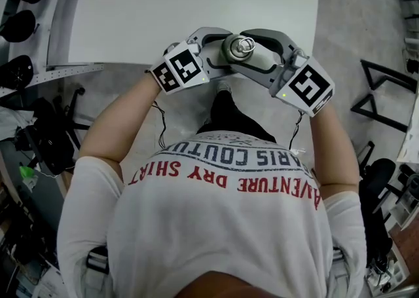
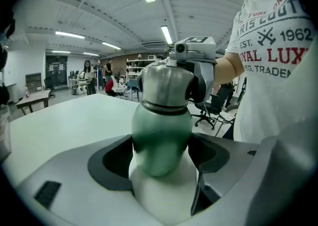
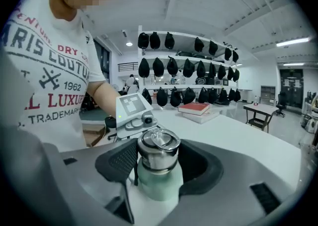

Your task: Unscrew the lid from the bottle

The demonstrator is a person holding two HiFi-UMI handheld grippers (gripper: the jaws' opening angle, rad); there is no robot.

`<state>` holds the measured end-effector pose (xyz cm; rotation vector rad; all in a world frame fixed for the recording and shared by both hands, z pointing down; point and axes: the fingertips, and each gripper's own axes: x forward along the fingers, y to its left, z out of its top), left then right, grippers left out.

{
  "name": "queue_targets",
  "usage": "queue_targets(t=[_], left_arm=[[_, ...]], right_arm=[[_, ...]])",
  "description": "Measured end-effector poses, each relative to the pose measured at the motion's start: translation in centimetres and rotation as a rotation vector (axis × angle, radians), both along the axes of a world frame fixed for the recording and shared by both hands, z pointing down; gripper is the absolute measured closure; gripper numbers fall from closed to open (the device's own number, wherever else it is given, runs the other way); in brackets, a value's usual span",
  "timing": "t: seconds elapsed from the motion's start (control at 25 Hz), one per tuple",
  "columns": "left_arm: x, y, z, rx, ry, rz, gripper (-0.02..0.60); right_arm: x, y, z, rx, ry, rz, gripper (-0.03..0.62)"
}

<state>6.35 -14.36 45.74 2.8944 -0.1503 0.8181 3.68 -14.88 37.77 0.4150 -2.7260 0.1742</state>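
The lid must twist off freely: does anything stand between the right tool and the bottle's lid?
Nothing visible does. The right tool is closed on the steel lid, and the left tool grips the green bottle by its body.

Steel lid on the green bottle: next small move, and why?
Probably roll the right gripper counter-clockwise to start the round steel lid turning: its jaws grip the seated lid, and the left gripper clamps the green metal bottle.
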Motion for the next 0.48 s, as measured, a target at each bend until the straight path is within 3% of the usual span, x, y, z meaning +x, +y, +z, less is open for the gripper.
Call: queue_targets(t=[0.48], left_arm=[[0.12,-0.07,0.02,-0.014,-0.048,0.255,0.216]], right_arm=[[0.03,0.18,-0.16,0.043,0.042,-0.296,0.339]])
